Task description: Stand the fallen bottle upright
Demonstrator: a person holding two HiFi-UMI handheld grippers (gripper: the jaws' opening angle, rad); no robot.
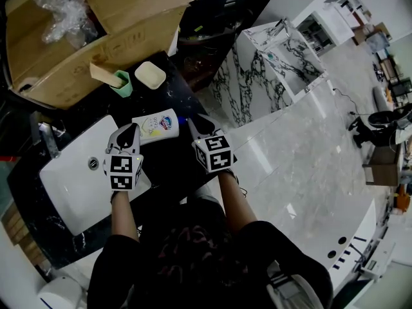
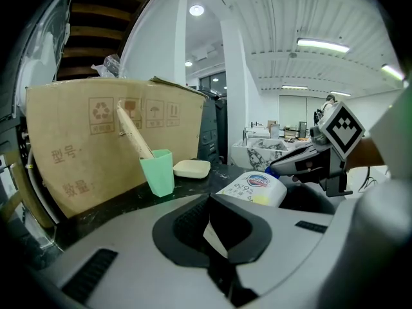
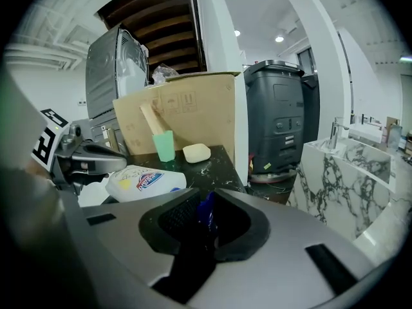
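White bottle (image 1: 156, 125): lay on its side on the black worktop (image 1: 175, 94), label facing up, between the two grippers; blue cap (image 2: 273, 170) toward the person's right.
Left gripper (image 1: 131, 132): pointed forward at the bottle's base end, over the near edge of the white sink (image 1: 67, 182); marker cube facing up.
Left jaws: drawn narrow, only a thin white sliver showing in the gap; the bottle sat just right of them in the left gripper view.
Right gripper (image 1: 193, 124): angled in toward the left, its tip at the bottle's cap end.
Right jaws: close together, with a strip of the blue cap between them.
Arms: both bare forearms reached forward side by side from black sleeves, the left one (image 1: 122, 219) straight, the right one (image 1: 235, 201) slanting slightly inward.
Behind the bottle: a green cup (image 1: 122, 82) holding a pale stick, a cream dish (image 1: 150, 74) just beside it, and a cardboard box (image 1: 84, 37) beyond both.
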